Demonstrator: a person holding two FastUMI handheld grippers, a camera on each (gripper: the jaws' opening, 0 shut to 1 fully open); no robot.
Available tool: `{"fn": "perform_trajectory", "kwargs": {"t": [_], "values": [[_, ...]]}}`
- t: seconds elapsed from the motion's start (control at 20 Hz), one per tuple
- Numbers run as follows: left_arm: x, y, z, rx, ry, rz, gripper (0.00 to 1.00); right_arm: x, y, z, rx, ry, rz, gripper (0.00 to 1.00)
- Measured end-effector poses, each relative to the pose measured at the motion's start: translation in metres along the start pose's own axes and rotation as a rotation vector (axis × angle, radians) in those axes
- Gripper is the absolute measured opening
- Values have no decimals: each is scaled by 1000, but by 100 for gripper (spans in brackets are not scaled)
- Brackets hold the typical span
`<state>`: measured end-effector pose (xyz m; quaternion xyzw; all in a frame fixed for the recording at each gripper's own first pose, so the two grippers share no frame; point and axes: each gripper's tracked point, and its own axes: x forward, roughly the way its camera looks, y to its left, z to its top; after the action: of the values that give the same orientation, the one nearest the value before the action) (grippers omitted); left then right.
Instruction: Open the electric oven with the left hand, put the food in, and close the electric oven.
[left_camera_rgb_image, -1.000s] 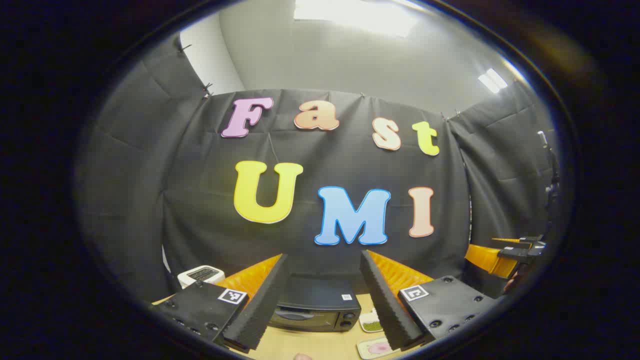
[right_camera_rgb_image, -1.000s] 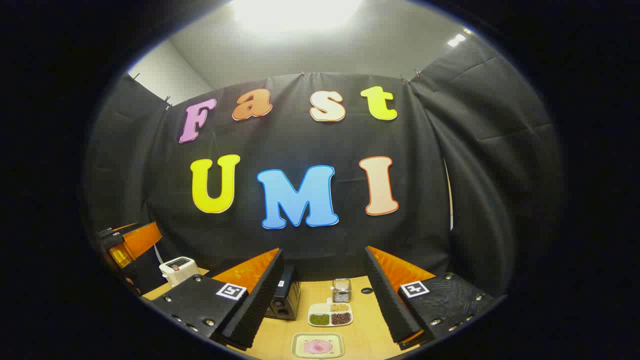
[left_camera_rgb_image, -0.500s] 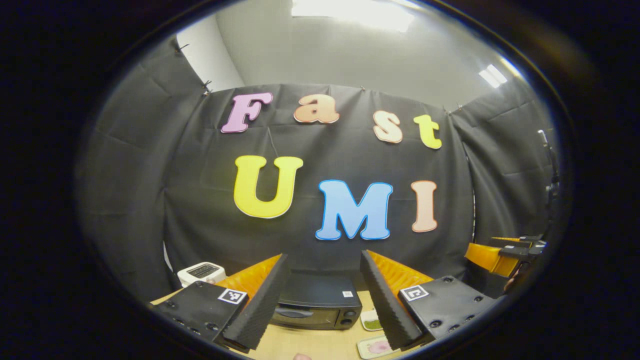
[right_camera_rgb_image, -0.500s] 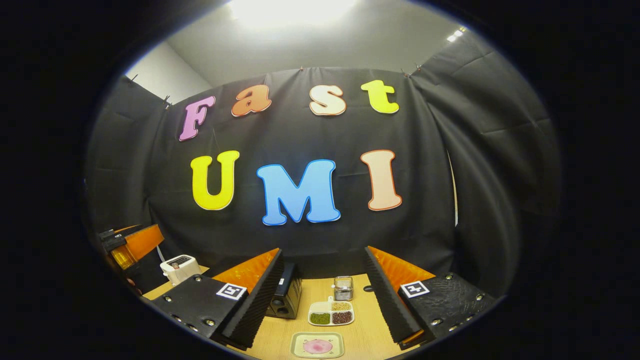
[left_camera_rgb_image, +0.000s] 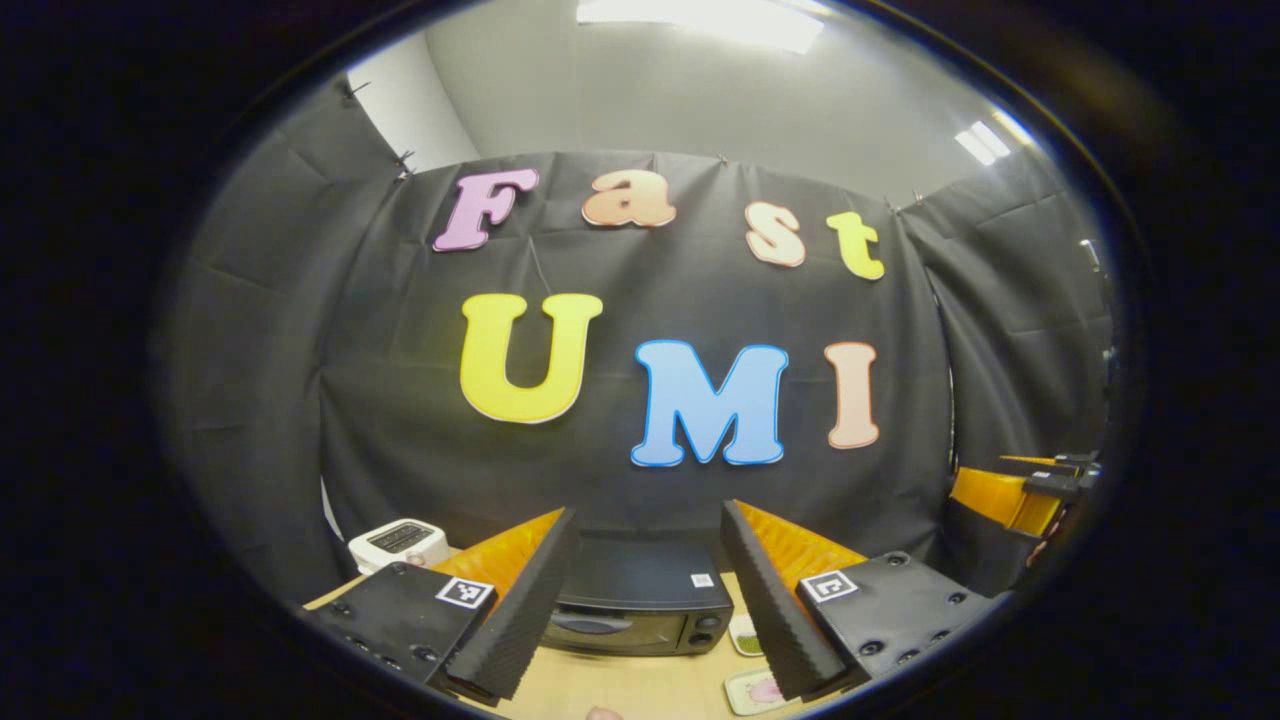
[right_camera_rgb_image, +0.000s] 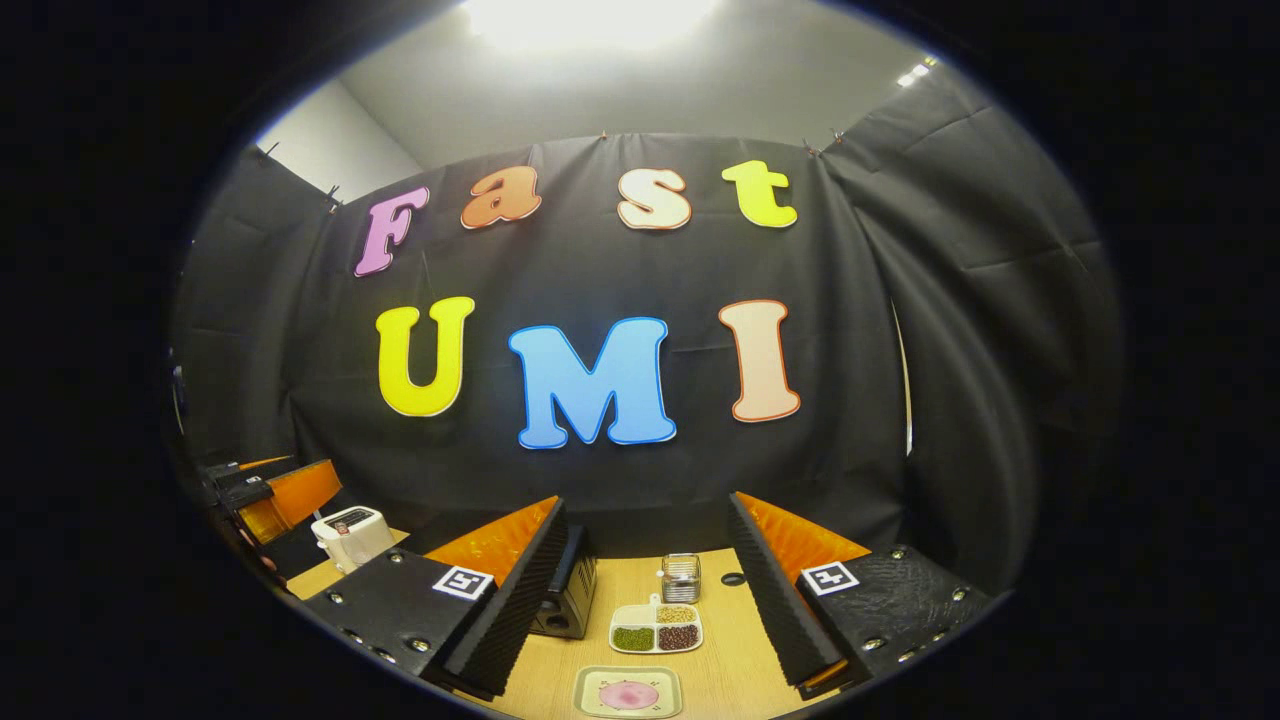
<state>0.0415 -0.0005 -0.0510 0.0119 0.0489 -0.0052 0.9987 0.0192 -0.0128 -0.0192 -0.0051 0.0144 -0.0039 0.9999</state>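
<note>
Electric oven (left_camera_rgb_image: 640, 610) door shut, long side facing left gripper (left_camera_rgb_image: 640, 610), both jaws wide.

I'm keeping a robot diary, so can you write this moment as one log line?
stage: start | oven: door closed | left gripper: open, facing oven | right gripper: open, empty | food plate: on table

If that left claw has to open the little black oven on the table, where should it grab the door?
Probably the curved handle high on the black electric oven door, approached from the front. The bar runs level, so one finger should go above it and one below; then pull toward you. The left gripper already faces the closed door, fingers spread.
</note>
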Motion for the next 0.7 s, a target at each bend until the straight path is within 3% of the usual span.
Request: {"fn": "perform_trajectory", "kwargs": {"t": [0.15, 0.25, 0.5, 0.6, 0.7], "values": [[23, 9, -32, 2, 64, -10, 91, 4, -2, -11, 0, 27, -14, 96], [43, 18, -56, -7, 119, -13, 100, 8, -4, -17, -9, 43, -25, 96], [94, 37, -127, -7, 270, -25, 92, 13, -11, -35, -32, 86, -59, 96], [111, 43, -161, -12, 330, -25, 100, 14, -14, -40, -38, 100, -75, 96], [126, 51, -194, -12, 396, -22, 96, 15, -18, -46, -40, 115, -90, 96]]}}
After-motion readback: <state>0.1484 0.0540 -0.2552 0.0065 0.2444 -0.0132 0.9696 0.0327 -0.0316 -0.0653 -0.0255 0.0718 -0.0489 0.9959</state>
